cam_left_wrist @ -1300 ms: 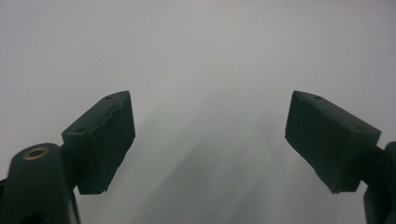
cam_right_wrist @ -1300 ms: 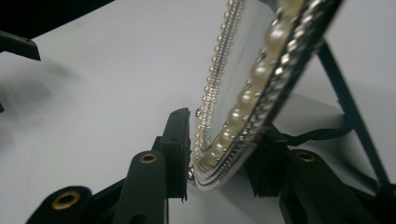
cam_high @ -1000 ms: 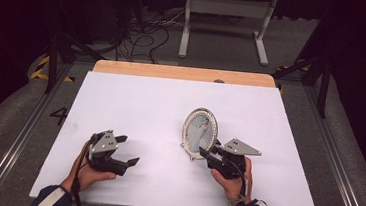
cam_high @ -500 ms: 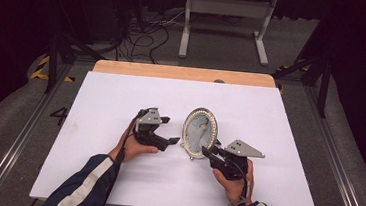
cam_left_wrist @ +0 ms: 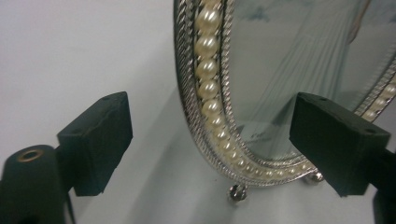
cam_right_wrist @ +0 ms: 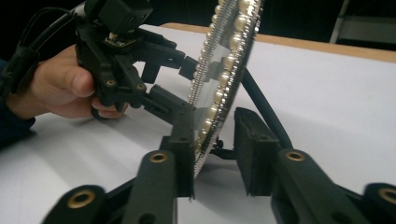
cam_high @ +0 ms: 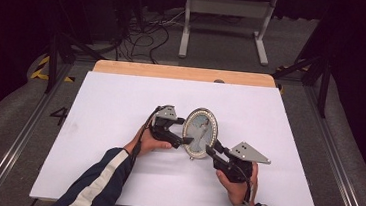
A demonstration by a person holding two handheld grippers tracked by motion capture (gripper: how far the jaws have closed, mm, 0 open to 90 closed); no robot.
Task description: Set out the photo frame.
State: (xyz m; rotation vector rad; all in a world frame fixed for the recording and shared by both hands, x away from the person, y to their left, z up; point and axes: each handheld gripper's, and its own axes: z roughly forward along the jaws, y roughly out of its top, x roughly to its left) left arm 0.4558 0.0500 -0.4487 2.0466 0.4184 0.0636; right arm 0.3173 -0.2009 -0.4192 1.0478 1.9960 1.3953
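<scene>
On the white worktop (cam_high: 118, 127), the left gripper (cam_high: 180, 139), jaws spread and just closing a little, straddles the frame's nine-o'clock edge; the oval pearl-rimmed picture frame (cam_high: 200, 133) stands upright at centre, its four-o'clock edge clamped by the right gripper (cam_high: 213, 150).

Picture frame (cam_left_wrist: 280, 70) top cut off; photo too blurred to read.

Left gripper (cam_high: 186, 140): held level in the left hand (cam_high: 148, 141), jaws wide apart, closing slightly. Right gripper (cam_high: 213, 149): held in the right hand (cam_high: 236, 188), jaws narrowly set, angled up-left. Forearms enter from below, sleeved.
</scene>
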